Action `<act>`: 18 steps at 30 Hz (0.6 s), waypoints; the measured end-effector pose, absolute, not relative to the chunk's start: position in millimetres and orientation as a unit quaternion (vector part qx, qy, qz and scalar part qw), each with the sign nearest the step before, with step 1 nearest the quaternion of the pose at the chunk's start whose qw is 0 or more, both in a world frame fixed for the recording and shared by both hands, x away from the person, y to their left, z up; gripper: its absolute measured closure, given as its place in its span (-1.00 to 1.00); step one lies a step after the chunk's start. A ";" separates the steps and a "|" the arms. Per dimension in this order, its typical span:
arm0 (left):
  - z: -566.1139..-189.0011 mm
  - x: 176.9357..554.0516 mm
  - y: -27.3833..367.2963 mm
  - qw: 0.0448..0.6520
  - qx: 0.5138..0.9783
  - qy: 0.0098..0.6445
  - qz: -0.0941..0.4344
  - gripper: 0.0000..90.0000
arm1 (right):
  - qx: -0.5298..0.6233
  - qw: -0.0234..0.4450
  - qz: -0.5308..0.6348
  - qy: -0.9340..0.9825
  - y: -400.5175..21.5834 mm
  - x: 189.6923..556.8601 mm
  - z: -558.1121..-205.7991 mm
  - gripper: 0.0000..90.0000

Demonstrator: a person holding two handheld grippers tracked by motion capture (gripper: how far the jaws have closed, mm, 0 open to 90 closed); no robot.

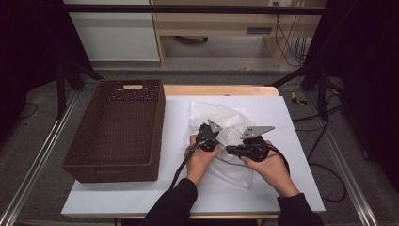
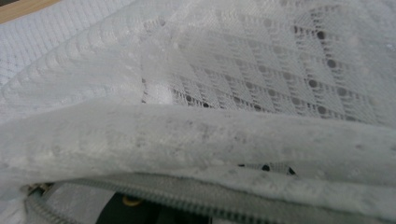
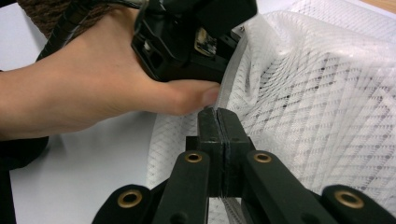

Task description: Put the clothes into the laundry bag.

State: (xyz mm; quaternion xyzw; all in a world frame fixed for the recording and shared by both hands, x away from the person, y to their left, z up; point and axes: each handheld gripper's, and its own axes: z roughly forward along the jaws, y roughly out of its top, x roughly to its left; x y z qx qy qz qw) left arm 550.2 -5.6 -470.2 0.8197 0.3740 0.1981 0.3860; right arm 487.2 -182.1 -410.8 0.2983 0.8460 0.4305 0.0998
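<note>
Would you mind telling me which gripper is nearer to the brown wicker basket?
Left. The left gripper is beside the basket, off its right wall, at the white mesh bag. The right gripper sits farther right.

surface: white table [image 1: 291, 188] | on it: brown wicker basket [image 1: 117, 169] left; white mesh bag [image 1: 221, 117] centre

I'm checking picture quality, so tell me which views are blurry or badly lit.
High view: dim, dark at the edges, the white mesh bag washed out and soft. Left gripper view: mesh fold and grey zipper blurred up close. Right gripper view: right gripper and hand fairly sharp, evenly lit.
</note>
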 end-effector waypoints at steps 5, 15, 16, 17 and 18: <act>-471.2 545.8 -4.5 0.388 0.820 0.372 0.197 1.00 | 0.298 0.101 0.431 0.845 -183.2 487.3 -409.8 1.00; -472.3 535.3 0.7 0.389 0.824 0.366 0.192 1.00 | 0.298 0.101 0.430 0.846 -182.6 486.9 -410.3 1.00; -472.3 534.4 1.3 0.391 0.823 0.366 0.191 1.00 | 0.298 0.101 0.430 0.846 -182.6 486.9 -410.3 1.00; -471.8 531.3 3.1 0.391 0.824 0.363 0.190 1.00 | 0.298 0.101 0.431 0.846 -182.7 486.8 -410.2 1.00; -471.3 529.3 3.7 0.393 0.823 0.363 0.191 1.00 | 0.298 0.101 0.430 0.846 -182.8 486.9 -410.3 1.00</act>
